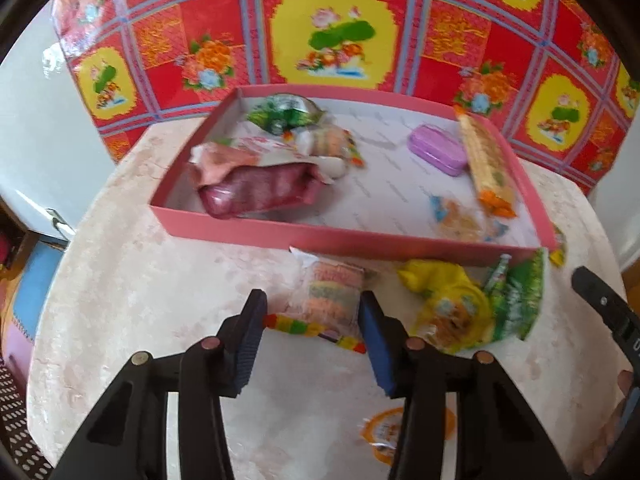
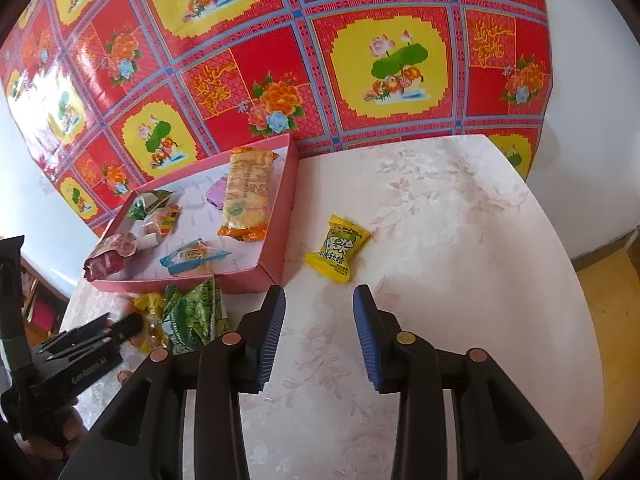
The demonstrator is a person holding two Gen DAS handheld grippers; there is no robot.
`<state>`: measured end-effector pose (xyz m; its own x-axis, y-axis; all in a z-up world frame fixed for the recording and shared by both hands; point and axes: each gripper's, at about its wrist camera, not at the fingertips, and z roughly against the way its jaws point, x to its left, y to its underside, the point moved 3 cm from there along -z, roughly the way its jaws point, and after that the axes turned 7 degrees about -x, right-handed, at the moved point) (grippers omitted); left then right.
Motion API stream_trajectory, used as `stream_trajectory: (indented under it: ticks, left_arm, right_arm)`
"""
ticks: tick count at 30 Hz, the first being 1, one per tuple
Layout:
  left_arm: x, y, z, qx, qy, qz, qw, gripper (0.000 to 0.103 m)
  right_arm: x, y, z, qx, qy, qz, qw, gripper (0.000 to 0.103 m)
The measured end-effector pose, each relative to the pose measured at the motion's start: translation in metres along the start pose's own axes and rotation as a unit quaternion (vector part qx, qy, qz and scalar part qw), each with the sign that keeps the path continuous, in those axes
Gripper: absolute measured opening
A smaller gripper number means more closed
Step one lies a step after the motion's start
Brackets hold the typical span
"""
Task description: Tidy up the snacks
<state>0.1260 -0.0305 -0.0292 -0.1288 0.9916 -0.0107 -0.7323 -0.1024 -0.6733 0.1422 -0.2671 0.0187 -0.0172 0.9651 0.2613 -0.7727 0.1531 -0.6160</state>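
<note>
The pale floral surface [image 2: 460, 240] lies bare toward 3 o'clock. The pink tray [image 1: 360, 242] holds snacks (blurred). Left hand-held gripper [image 1: 312, 316] straddles a candy packet [image 1: 326, 300], jaws apart; right hand-held gripper [image 2: 320, 312] gapes below a yellow candy [image 2: 336, 248].

- "GenRobot.AI" stands in pale letters on the black body of the left tool [image 2: 86, 344].
- Chinese characters mark the yellow candy packet [image 2: 337, 247]; too small to read.

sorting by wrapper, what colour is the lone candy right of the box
Yellow with a green label; the candy shows best in the right wrist view.
</note>
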Motion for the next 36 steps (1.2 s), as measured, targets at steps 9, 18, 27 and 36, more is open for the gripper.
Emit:
stream_trajectory:
  ticks: [9, 18, 27, 36]
  left_arm:
    - [0.023, -0.004, -0.003, -0.008, -0.023, 0.033, 0.9992, 0.047]
    - [0.031, -0.006, -0.005, -0.013, -0.029, 0.046, 0.9984, 0.047]
    - [0.033, -0.007, -0.007, -0.021, -0.033, 0.047, 0.9981, 0.047]
    - [0.032, -0.007, -0.007, -0.026, -0.035, 0.045, 0.9980, 0.047]
  right_arm:
    - [-0.005, -0.003, -0.011, 0.005, 0.018, -0.017, 1.000, 0.037]
    - [-0.001, -0.005, -0.029, 0.013, 0.055, -0.008, 0.998, 0.037]
    - [0.006, -0.006, -0.043, 0.002, 0.096, 0.013, 0.995, 0.037]
    - [0.012, -0.007, -0.049, 0.004, 0.121, 0.027, 0.992, 0.037]
